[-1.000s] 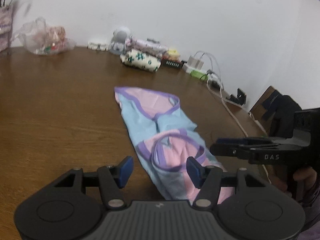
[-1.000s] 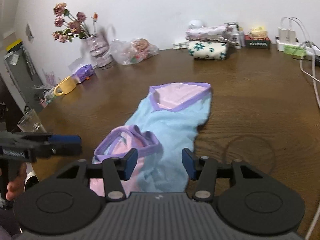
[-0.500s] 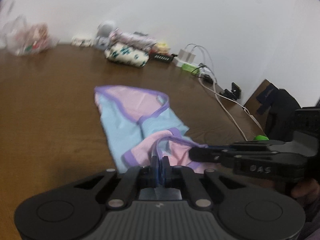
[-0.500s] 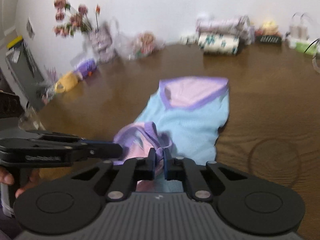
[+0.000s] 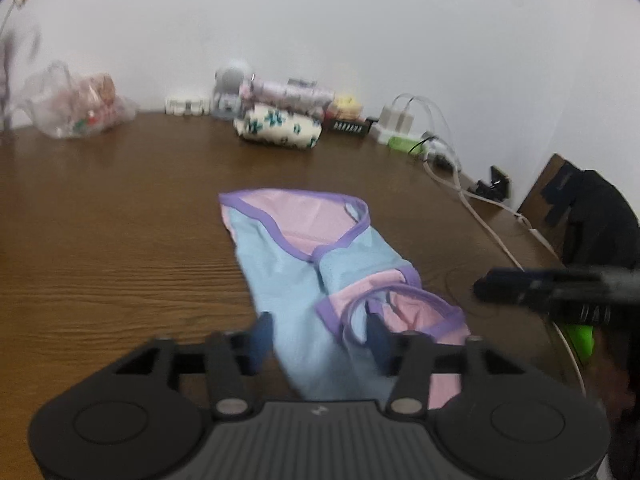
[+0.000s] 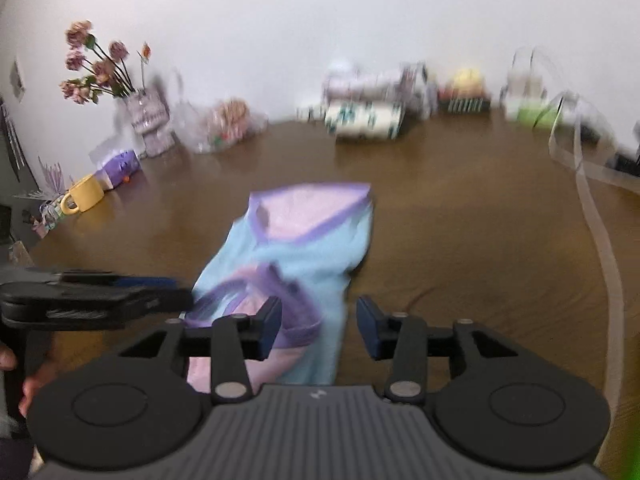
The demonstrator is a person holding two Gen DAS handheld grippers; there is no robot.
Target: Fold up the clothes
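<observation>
On the brown wooden surface (image 5: pixel 100 240), left wrist view: one small garment (image 5: pixel 320 280), light blue with pink panels and purple trim, lies at centre, running from 12 o'clock down to 6 o'clock. Left tongs (image 5: pixel 320 340) at 6 o'clock, jaws apart and opening; the near blue edge of the garment lies between the blue pads (image 5: pixel 262 330), not pinched by them. Right tongs (image 5: pixel 520 284), dark and blurred, at 3 o'clock, tip close beside the garment's near pink opening. Along the wall at 12 o'clock: folded floral cloth bundle (image 5: pixel 280 128), clear plastic bag (image 5: pixel 76 108) at 10 o'clock, white chargers and cables (image 5: pixel 404 120) at 1 o'clock. Dark cloth over a chair (image 5: pixel 596 220) at 3 o'clock.

On the same surface (image 6: pixel 480 240), right wrist view, blurred: garment (image 6: pixel 304 248) at centre, its near purple-trimmed opening rumpled. Right tongs (image 6: pixel 318 322) at 6 o'clock, jaws parted and opening, fabric between them without being clamped. Left tongs (image 6: pixel 176 292) at 9 o'clock, tip just beside the garment's edge; state not readable here. Vase of dried flowers (image 6: pixel 140 104) at 10 o'clock, yellow mug (image 6: pixel 84 196) at 9 o'clock, folded bundle (image 6: pixel 364 120) at 12 o'clock.
</observation>
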